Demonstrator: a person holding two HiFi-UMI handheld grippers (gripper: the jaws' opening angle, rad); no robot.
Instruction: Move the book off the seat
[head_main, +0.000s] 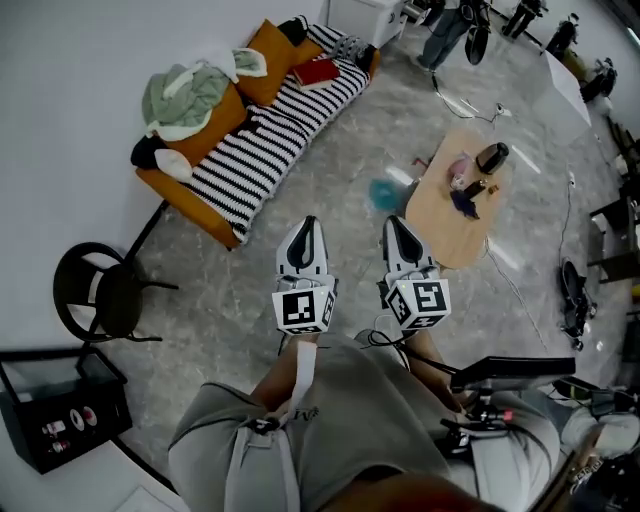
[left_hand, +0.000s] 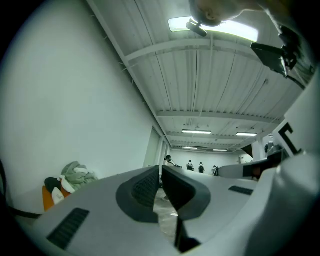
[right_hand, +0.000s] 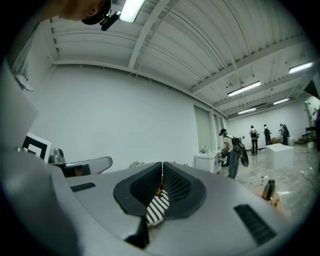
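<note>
Both tools were pressed together with nothing in them. The left tool (head_main: 308, 226) and right tool (head_main: 396, 224) pointed out side by side over the bare floor. The stripes I saw in the slit between the right tool's pads were only the sofa cover far beyond, not something pinched.

The red book (head_main: 316, 72) lay flat on the seat of the orange sofa (head_main: 185, 208). It sat toward the far end on the striped cover (head_main: 262, 150), just beside an orange cushion (head_main: 268, 62). It was well apart from both tools, so I judged the task hardly begun.

What worried me from there:
- The book was thin and flat on soft fabric. A tool coming down on it could pinch the striped cover along with it and drag the cover off the seat.
- Both tools were closed. If I reached the book without spreading one first, I would only shove it deeper toward the cushion.
- The heap of clothes (head_main: 187, 92) sat at the near end of the seat, and a wide sweep could pull it down.
- Cables (head_main: 470, 105) trailed across the floor past the low wooden table (head_main: 445, 232), so a careless path that way risked a snag.

As for containers, a black crate (head_main: 22, 436) stood by the wall at the lower left of the head view. It held a few small round things with red and white on them, too small to name. A dark flask (head_main: 491, 157) stood on the table, and I could not tell what was inside it.
</note>
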